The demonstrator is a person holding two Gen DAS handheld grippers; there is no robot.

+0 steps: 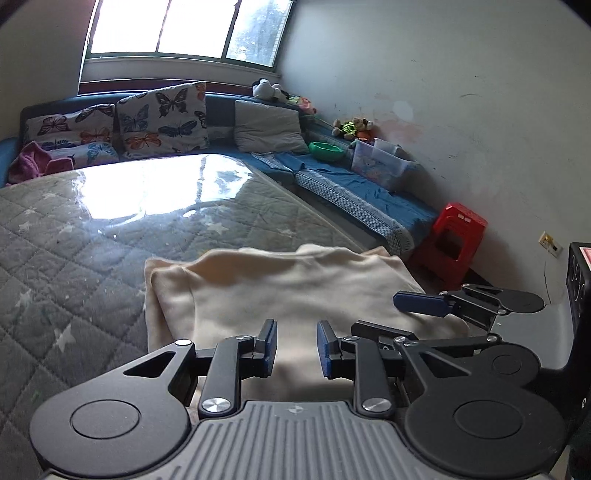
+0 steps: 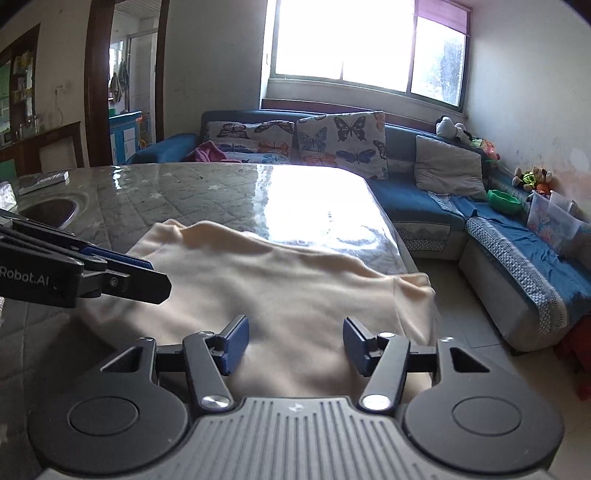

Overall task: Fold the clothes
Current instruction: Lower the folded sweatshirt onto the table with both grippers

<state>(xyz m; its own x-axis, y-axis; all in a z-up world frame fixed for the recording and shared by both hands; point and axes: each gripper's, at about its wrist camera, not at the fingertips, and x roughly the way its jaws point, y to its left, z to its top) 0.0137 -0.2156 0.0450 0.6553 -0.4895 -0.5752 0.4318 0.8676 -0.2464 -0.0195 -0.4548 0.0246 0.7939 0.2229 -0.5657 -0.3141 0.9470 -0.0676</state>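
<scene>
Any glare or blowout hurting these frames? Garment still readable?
Left wrist: window blown out, strong glare on the table cover; cream garment evenly lit, readable. Right wrist: window blown out, glare patch just beyond the garment; fisheye bends the edges.

Beyond the cream garment [image 1: 280,291], the table [image 1: 110,221] lies bare to its far edge, open to a pass. At its far left a remote [image 2: 44,181] and a metal bowl [image 2: 50,211] take up room. Right of the table, a red stool [image 1: 452,243] stands on the floor before the blue sofa [image 1: 354,188].
</scene>
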